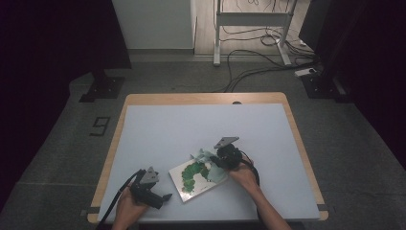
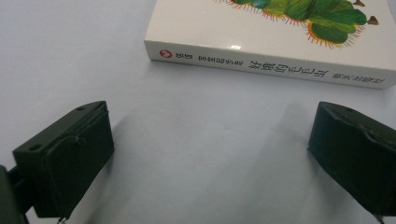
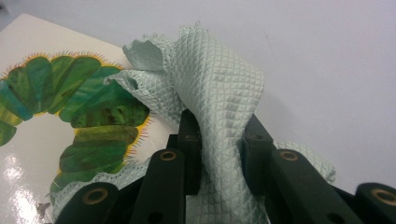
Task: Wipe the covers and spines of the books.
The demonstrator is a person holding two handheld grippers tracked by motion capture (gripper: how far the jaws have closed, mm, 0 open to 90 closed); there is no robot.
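The desk [image 1: 158, 124] carries a pale sheet over most of its top, which gives a plain, flat working surface; its wooden edge shows around the sheet. Toward the person's side lies a picture book [image 1: 196, 178], flat and face up, with a green caterpillar on its white cover. It sits at an angle between the two hands, within easy reach of both.

On the book's far right corner rests a pale green cloth [image 3: 219, 88], quilted in a small diamond pattern. The right hand-held gripper [image 3: 222, 154] pinches a bunched fold of it between its jaws, so the cloth stands up in a ridge while its loose edge trails on the cover and onto the desk. Judging by that hold, the cloth is probably there to wipe the glossy cover.

The left hand-held gripper [image 2: 210, 154] hovers low over the desk just beside the book's spine [image 2: 271, 65], its jaws spread wide and holding nothing. Facing the spine like that, it looks placed to steady the book against sliding.
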